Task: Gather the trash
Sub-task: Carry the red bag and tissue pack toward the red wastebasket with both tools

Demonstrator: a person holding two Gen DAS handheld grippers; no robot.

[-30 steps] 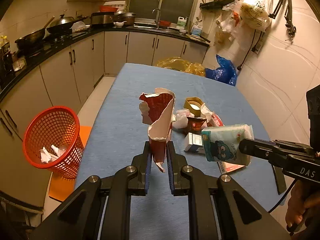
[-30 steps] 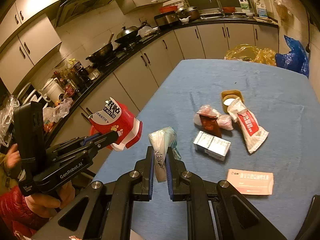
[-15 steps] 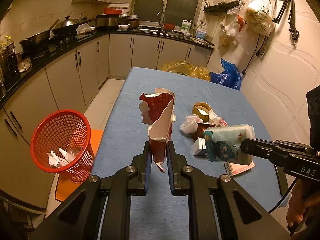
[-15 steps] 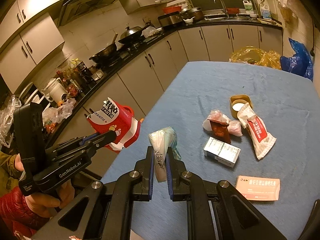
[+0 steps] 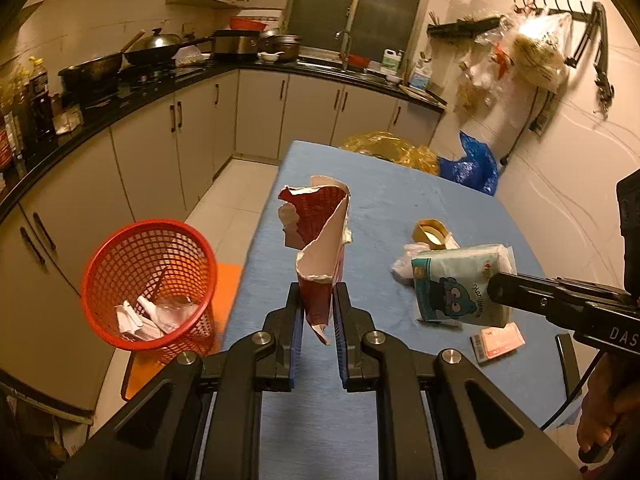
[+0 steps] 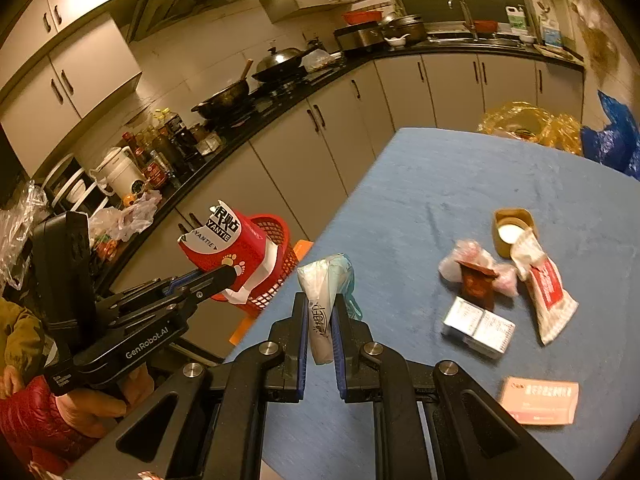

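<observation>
Cabinets (image 5: 160,140) under a dark countertop wrap the kitchen from nine to twelve o'clock. Blue-covered bench (image 5: 392,200) fills the middle, wrappers at two o'clock. Red basket (image 5: 152,284) stands on the floor at nine. Left gripper (image 5: 316,320) jaws pinch a torn red carton (image 5: 316,240); right gripper (image 6: 320,328) jaws clamp a tissue pack (image 6: 326,284).

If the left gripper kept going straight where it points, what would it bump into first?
Probably the blue table. The left gripper, shut on a torn carton, aims down over bare cloth; the red basket lies off to its left.
</observation>
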